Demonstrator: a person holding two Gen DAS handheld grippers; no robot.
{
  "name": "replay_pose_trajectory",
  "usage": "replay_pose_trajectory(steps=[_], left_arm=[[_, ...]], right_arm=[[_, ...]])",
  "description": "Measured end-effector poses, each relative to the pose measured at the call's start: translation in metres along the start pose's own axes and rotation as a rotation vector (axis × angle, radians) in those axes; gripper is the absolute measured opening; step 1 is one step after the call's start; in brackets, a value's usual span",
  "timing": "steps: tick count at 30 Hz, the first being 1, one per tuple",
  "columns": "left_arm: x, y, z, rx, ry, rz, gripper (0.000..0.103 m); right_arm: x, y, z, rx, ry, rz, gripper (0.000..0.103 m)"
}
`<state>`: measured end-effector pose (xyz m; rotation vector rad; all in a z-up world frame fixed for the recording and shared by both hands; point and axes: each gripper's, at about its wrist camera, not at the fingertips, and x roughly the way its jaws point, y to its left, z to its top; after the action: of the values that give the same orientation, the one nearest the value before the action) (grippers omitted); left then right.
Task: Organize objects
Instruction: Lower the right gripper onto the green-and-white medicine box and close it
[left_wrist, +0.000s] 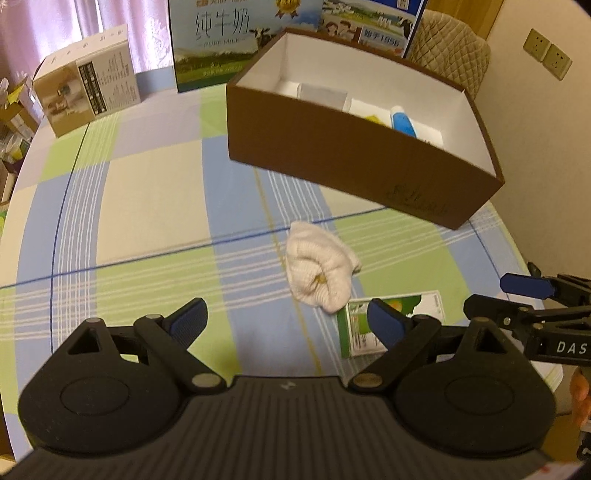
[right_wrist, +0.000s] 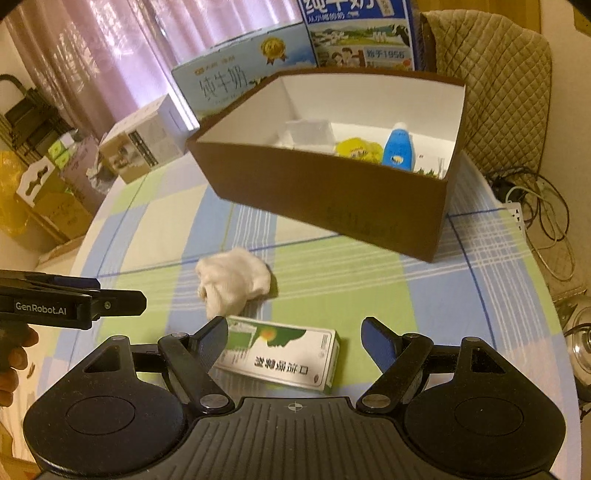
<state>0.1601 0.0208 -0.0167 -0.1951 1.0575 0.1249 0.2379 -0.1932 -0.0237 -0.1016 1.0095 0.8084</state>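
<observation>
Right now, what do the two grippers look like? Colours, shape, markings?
Both are matte black: ribbed central body, two round side housings, linkage arms with silver pivot pins, blue finger pads. The left gripper reads "GenRobot.AI" in white; the right gripper shows "DAS".

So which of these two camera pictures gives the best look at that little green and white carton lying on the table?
The right wrist view. There the green and white carton lies whole between the open fingers of the right hand-held gripper, its printed top plain to see. In the left wrist view the carton is partly hidden behind one finger of the left hand-held gripper.
</observation>
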Motion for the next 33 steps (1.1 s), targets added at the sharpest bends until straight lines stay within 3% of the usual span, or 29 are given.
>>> replay_pose_trajectory(steps=[14,16,25,33], left_arm=[[0.020,0.005,-0.015,-0.027,0.048,0.036,0.092],[0.023,0.006,-0.016,-0.031,0.053,0.040,0.092],[0.030,0.009,-0.018,-0.037,0.059,0.063,0.092],[0.031,0.018,-0.021,-0.053,0.060,0.083,0.092]], right_arm=[[0.033,0.002,-0.017,-0.156,0.046,0.035,0.075],[0.036,0.001,-0.017,-0.171,0.038,0.038,0.062],[0.060,-0.012,-0.004,-0.164,0.021,0.050,0.030],[0.075,-0.031,-0.005,-0.082,0.074,0.089,0.030]])
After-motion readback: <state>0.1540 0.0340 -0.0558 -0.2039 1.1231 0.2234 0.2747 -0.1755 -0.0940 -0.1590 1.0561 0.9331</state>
